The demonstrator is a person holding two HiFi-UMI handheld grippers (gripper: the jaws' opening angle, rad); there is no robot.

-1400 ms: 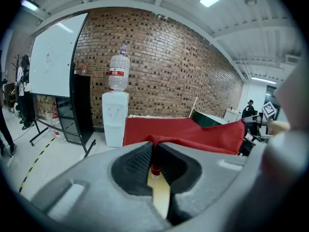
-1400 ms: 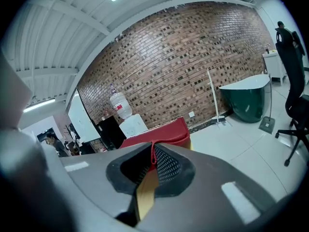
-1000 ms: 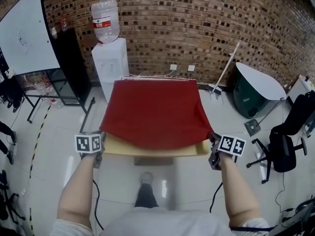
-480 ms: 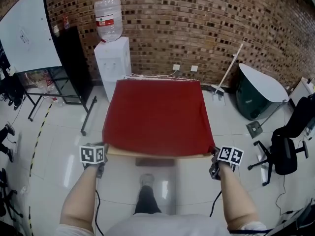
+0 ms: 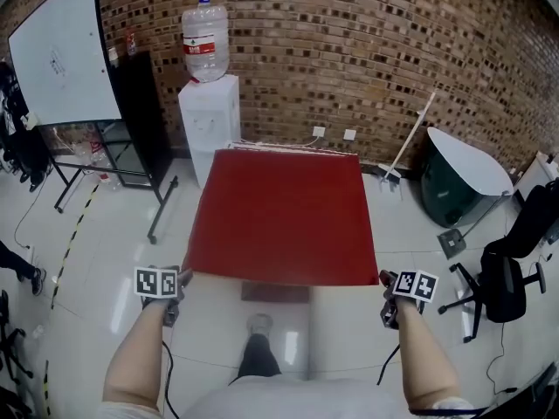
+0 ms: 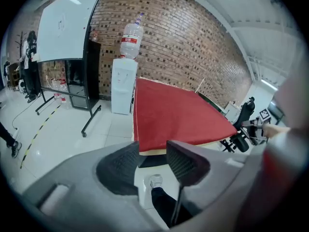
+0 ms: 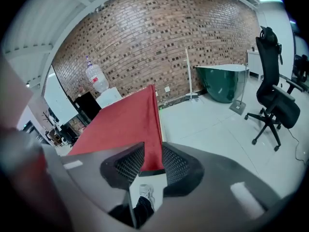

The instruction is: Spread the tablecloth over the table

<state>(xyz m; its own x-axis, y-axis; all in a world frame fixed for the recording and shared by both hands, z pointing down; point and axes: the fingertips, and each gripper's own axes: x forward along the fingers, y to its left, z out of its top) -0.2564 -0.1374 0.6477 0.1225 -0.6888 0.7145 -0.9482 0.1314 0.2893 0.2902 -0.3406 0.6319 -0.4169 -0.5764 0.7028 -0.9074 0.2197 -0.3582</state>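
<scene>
Releasing: the left gripper (image 6: 152,158) and right gripper (image 7: 153,167) are both opening their jaws at the near corners of the cloth (image 5: 284,212). The jaws are standing about half apart and gripping nothing.
Left jaws: the cloth's near-left corner is showing just beyond the gap, lying on the table (image 6: 150,152) rim, and neither pad is pressing on it.
Right jaws: the near-right corner is hanging down between the pads, but a gap is showing on either side, so the cloth is going free.
Why there: each gripper is sitting at its own corner, well apart from the other. This is probably because holding the corners at full width is keeping the cloth taut and square while it is being laid. Both are pointing downward, letting the hem drop over the near edge.
Cloth place: it is covering the whole tabletop, with its far edge near the cooler (image 5: 210,112) and its near edge running between the grippers.
Cloth look: plain red, it is lying flat and smooth with no folds showing. The near hem is running almost straight, and a thin pale strip of table is peeking out under it at the left.
Progress: the spreading is looking nearly finished.
</scene>
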